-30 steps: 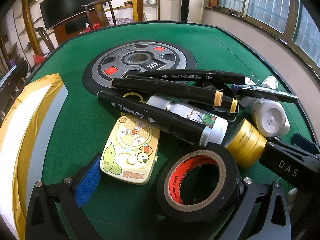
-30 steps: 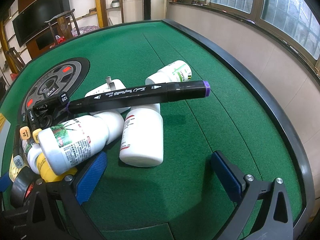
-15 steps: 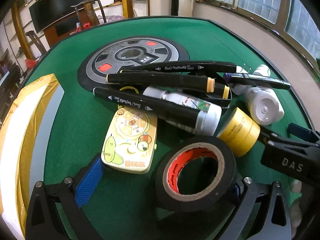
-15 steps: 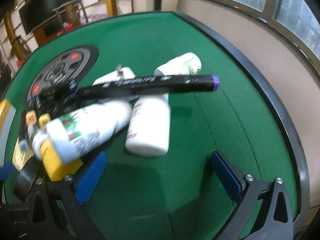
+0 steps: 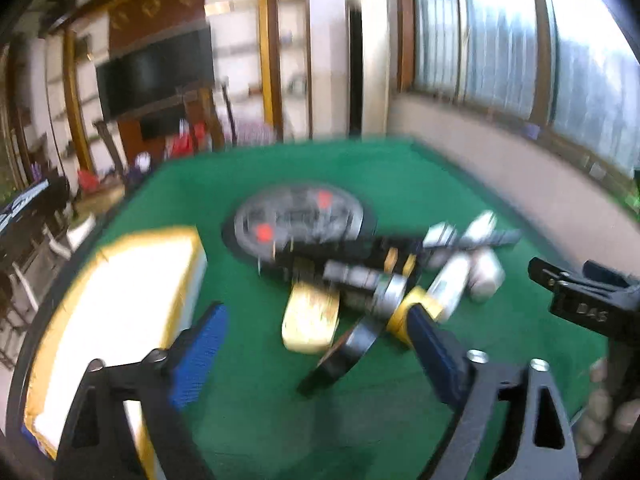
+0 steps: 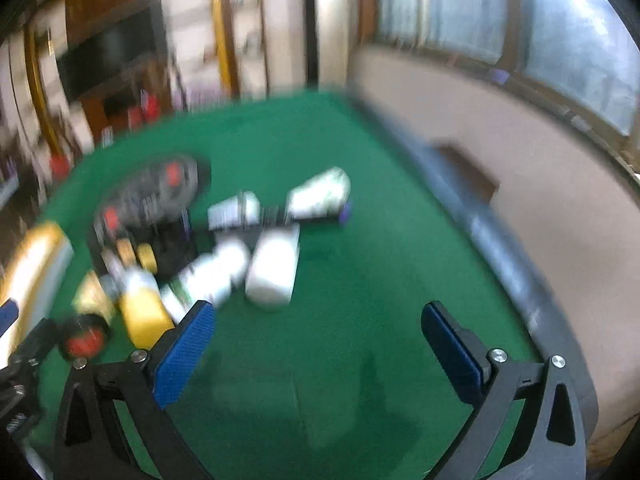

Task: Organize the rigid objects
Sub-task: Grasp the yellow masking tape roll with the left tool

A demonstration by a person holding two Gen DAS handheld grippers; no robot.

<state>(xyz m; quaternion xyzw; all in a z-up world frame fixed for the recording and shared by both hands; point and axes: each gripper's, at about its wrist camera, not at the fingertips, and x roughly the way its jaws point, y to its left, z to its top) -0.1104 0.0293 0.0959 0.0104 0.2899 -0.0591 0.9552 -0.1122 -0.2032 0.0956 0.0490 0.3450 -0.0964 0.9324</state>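
A: What sort of room is this?

B: A blurred one, with tall windows on the right, a dark screen on the far wall, and a green worktop (image 5: 400, 168) with a round grey panel (image 5: 298, 220) set in its middle.

A: Where are the things to sort?

B: Heaped just near of that panel: black markers (image 5: 352, 246), white bottles (image 6: 274, 270), a yellow jar (image 6: 142, 316) and a pale yellow card (image 5: 310, 322). A roll of black tape (image 5: 344, 350) is tilted up on edge at the near side of the heap. A white tray with a gold rim (image 5: 116, 312) sits to the left.

A: And the left tool (image 5: 316, 358)?

B: Its fingers are spread wide, clamped on nothing. The right finger (image 5: 434, 346) is beside the tape roll; whether they touch, I cannot tell through the blur.

A: The right tool (image 6: 318, 354)?

B: Spread apart as well, over bare green felt, with the bottles just beyond its left finger (image 6: 182, 356).
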